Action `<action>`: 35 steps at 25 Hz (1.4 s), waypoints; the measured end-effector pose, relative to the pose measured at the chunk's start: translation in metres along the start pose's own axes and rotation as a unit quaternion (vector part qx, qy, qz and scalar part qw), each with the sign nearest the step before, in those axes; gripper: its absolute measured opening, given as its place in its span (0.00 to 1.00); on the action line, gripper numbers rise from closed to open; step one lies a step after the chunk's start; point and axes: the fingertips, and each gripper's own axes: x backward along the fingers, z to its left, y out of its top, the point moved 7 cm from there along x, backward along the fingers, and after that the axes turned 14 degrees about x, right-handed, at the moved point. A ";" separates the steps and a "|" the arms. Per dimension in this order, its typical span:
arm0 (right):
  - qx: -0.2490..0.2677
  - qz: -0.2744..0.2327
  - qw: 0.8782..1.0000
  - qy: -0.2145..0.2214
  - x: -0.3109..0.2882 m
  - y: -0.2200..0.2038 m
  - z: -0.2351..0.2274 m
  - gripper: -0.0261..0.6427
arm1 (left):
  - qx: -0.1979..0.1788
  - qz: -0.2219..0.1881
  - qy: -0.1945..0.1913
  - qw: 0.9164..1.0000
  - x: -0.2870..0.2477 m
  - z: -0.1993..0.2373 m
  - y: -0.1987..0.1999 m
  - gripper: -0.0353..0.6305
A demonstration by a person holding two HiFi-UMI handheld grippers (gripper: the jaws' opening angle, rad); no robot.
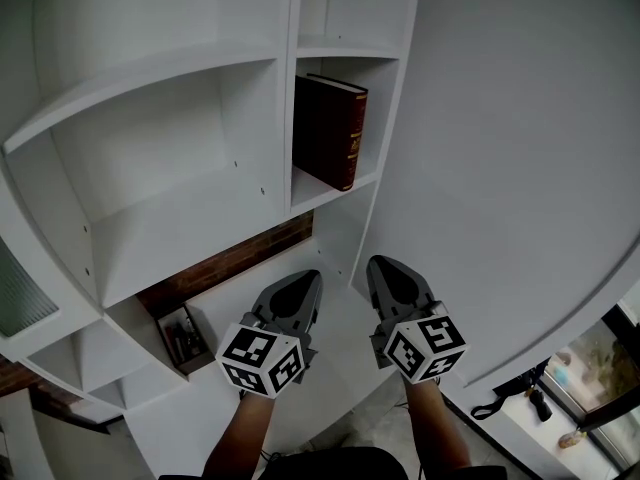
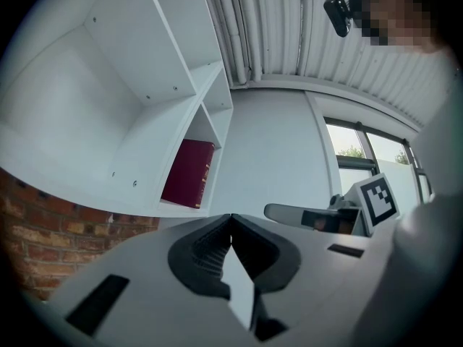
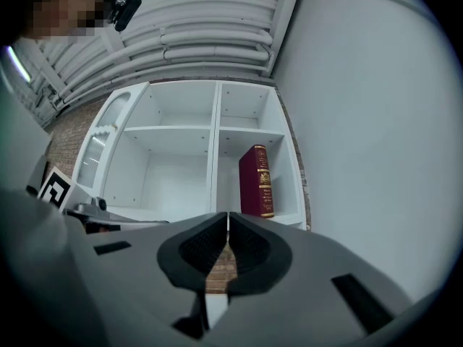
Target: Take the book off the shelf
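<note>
— State of the left gripper and right gripper?

— Both shut tight, jaw against jaw, nothing gripped. Low in the head view, side by side, well short of the shelf.

— And the book?

— Upper middle of the head view, upright in the narrow right-hand compartment, spine outward. Just above and right of the closed tips in the right gripper view; up and left of the tips in the left one. Untouched.

— So, approach stage?

— Looks so. Best to open the right jaws wide before closing in, not after. Then line up with the spine, one jaw on each side of the book, using the free space visible beside it.

— Grip where?

— Probably mid-height, deep enough to catch both sides, not just the edge. Squeeze firmly: likely heavy, and prone to tipping.

— Pull how?

— Straight out and level, clear of the divider. Left gripper ready underneath for support, if needed.
</note>
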 end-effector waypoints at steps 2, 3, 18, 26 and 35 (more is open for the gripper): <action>0.000 0.001 1.000 0.002 0.000 0.001 -0.003 0.07 | -0.001 0.001 -0.002 1.000 -0.004 -0.002 0.000 0.08; -0.001 0.000 1.000 0.003 -0.001 0.001 -0.005 0.07 | -0.003 0.001 -0.003 1.000 -0.006 -0.004 0.000 0.08; -0.011 -0.021 0.999 0.029 -0.031 0.001 -0.048 0.08 | -0.022 -0.009 0.025 0.999 -0.043 -0.004 0.000 0.08; -0.007 -0.023 0.998 0.054 -0.054 -0.008 -0.066 0.08 | -0.030 -0.011 0.044 0.999 -0.068 0.002 -0.001 0.08; -0.015 -0.035 0.996 0.081 -0.086 -0.010 -0.094 0.08 | -0.040 -0.021 0.079 0.996 -0.089 0.014 0.002 0.08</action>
